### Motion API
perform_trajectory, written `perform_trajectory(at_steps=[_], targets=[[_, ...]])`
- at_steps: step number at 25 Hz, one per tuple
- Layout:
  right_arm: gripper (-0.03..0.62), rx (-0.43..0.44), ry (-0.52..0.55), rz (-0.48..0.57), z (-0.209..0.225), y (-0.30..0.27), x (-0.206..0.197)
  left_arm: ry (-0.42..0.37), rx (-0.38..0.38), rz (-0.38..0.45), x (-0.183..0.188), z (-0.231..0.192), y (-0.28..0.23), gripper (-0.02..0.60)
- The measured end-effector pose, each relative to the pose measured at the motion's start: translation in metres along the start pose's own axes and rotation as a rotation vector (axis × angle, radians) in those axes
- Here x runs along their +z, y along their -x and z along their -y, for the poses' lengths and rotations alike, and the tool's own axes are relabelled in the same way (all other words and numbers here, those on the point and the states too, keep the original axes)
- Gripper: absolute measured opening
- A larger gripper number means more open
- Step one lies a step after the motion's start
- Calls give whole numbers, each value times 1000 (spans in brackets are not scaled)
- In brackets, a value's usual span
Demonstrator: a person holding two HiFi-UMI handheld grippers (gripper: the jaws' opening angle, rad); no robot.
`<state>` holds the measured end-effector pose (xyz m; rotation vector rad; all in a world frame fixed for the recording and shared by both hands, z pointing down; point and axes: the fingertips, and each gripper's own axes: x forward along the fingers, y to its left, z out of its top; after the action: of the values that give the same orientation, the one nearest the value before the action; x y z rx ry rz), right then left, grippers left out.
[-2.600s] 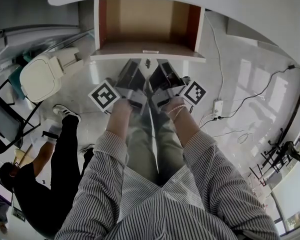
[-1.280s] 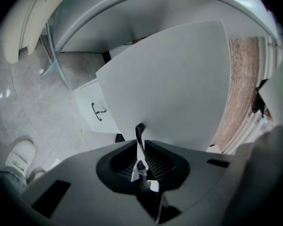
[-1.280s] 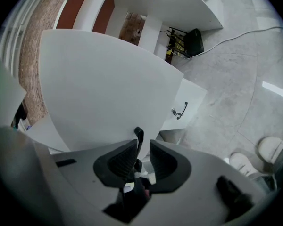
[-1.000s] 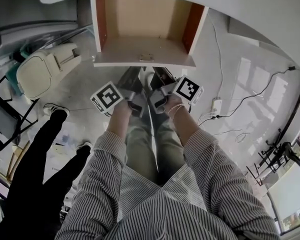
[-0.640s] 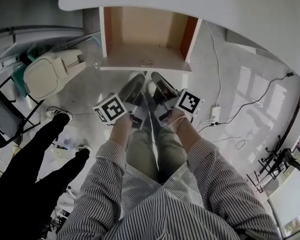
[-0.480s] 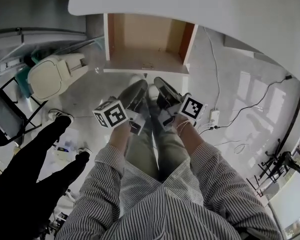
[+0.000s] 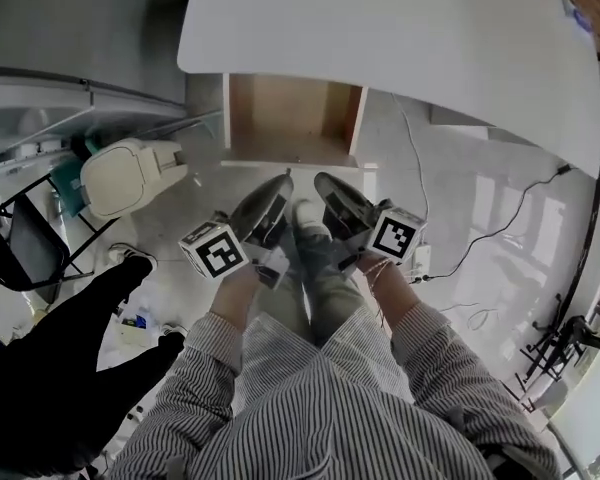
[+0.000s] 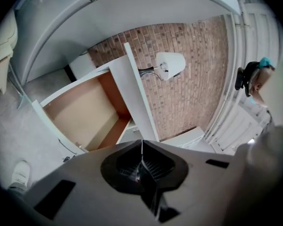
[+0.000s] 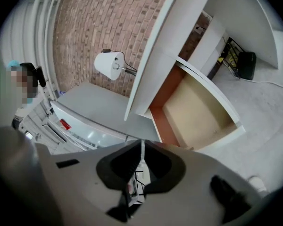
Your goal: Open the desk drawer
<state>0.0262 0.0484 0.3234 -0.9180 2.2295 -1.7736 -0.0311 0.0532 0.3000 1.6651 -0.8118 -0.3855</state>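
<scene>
The desk drawer (image 7: 290, 118) stands pulled out under the white desk top (image 7: 400, 58), its tan inside bare. The drawer also shows in the left gripper view (image 8: 85, 114) and in the right gripper view (image 9: 198, 109). My left gripper (image 7: 278, 183) and right gripper (image 7: 325, 183) hang side by side in front of the drawer, apart from it and touching nothing. In the left gripper view the left gripper (image 8: 142, 144) has its tips together. The right gripper (image 9: 142, 145) has just been closing; its tips meet with nothing between them.
A cream office chair (image 7: 130, 173) stands left of the drawer, with a black chair (image 7: 25, 248) further left. A person in black (image 7: 60, 368) is at lower left. Cables and a power strip (image 7: 420, 258) lie on the floor at right. A white lamp (image 8: 170, 65) hangs on the brick wall.
Both grippers have risen and now sit further from the drawer front. The view has lifted too: the drawer looks smaller and more of the desk top shows.
</scene>
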Motion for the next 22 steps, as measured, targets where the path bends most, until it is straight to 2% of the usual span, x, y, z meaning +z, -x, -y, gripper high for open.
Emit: perform_trajectory(at_steps=[4,10,15,22], targets=[[29,59,38,18,-44,3,16,-74,-68,-35,6,50,0,15],[17,131,184,46,-115,23,53,-298,-109,-63,22,124,-3,12],[17,154,343,40,-164,31,80,-393,-122,-23,46,166,-7,12],[17,160,471,85,-234,52,106,-489,-139,-4,56,226,5,12]])
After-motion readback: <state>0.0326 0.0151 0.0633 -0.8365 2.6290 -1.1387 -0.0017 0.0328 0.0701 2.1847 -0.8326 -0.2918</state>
